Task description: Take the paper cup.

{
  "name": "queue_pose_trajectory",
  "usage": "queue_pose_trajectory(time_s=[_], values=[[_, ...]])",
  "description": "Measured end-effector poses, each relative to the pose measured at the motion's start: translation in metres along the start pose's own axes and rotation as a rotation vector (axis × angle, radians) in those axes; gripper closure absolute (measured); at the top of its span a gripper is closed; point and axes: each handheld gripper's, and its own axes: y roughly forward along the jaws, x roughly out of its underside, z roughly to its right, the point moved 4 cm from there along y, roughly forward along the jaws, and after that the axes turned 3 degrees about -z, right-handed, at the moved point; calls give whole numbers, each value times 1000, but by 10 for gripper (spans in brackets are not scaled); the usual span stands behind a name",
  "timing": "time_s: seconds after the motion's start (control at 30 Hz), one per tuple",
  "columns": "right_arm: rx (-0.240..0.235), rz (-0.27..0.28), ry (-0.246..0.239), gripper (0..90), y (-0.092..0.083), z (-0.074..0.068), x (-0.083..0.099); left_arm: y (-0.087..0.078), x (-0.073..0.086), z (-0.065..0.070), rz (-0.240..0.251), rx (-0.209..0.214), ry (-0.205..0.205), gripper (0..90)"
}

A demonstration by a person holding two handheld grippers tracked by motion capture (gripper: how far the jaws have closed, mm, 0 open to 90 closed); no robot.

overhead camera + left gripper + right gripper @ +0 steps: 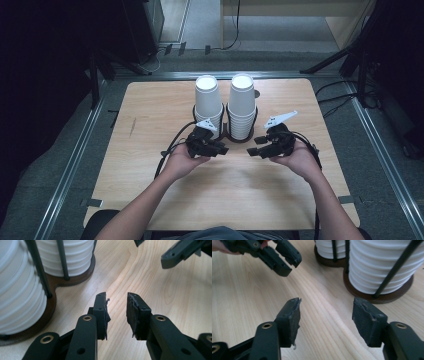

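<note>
Pale wooden table (pixel 150 150), rounded corners. At far centre, dark brown two-ring holder with black wire uprights (pixel 239 137), carrying two stacks of white paper cups upside down: left stack (pixel 208 102), right stack (pixel 242 105), side by side. Left gripper (pixel 220 148) just before the holder, jaws slightly parted, nothing between. Right gripper (pixel 254 150) opposite, tips facing, apart; jaws spread wider, empty. Both low over bare wood.

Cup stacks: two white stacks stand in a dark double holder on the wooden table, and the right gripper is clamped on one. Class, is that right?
Not quite. The right gripper is open and empty, short of the cup stacks in their holder, as the right gripper view shows. The rest holds.
</note>
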Motion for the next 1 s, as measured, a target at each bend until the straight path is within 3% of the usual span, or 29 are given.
queue_pose_trajectory(time_s=[0.4, 0.47, 0.63, 0.93, 1.0], values=[[42, 5, 5, 359, -16, 7, -14, -7, -23, 6, 47, -34, -19, 834], [47, -1, 6, 355, -18, 7, -15, -7, -25, 5, 43, -31, -24, 843], [55, -12, -8, 338, -29, 11, -26, -9, -39, 6, 52, -71, -10, 860], [48, -15, -23, 329, -44, 16, -44, -7, -54, 3, 47, -83, -38, 885], [57, 1, -35, 326, -49, 18, -53, -6, -59, 5, 48, -104, -35, 891]])
